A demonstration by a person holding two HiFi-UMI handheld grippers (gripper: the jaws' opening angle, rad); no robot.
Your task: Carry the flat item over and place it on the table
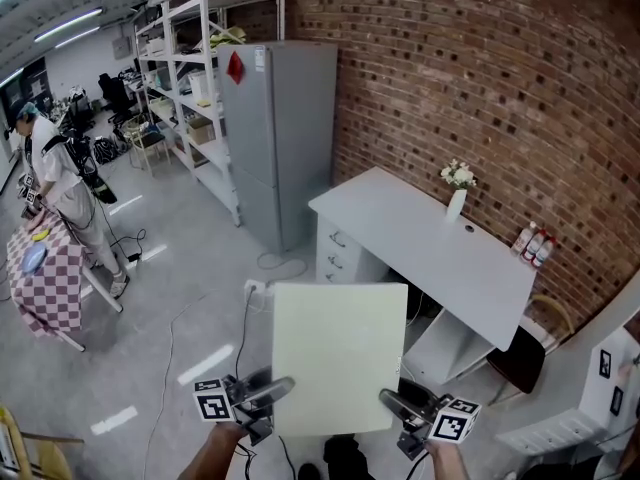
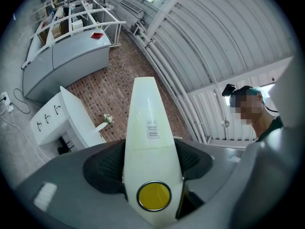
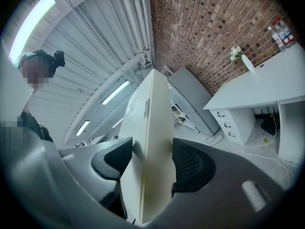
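A person carries a pale, square flat panel across a workshop floor toward a white tabletop set against a brick wall. The panel is in the air, well short of the tabletop, held level in front of the carrier. The left claw is clenched on the panel's near left edge and the right claw on its near right edge. Both gripper views show the dark pads pressed against the board's two faces.

The tabletop is mostly bare. A vase of flowers stands near its far edge by the wall, and a few bottles sit at its right end. A grey refrigerator stands just left of it, and a cable loops over the floor in front.

The hold looks like the weak point. Both claws bite only the near edge, so most of the board hangs out ahead of them. Its weight could pivot it down or work it loose from the pads. If the two hands drift apart or twist unevenly, one pad may slip off. The board also screens the floor just ahead, so the cable is likely a tripping risk. Sliding the panel too far across the tabletop could topple the vase.
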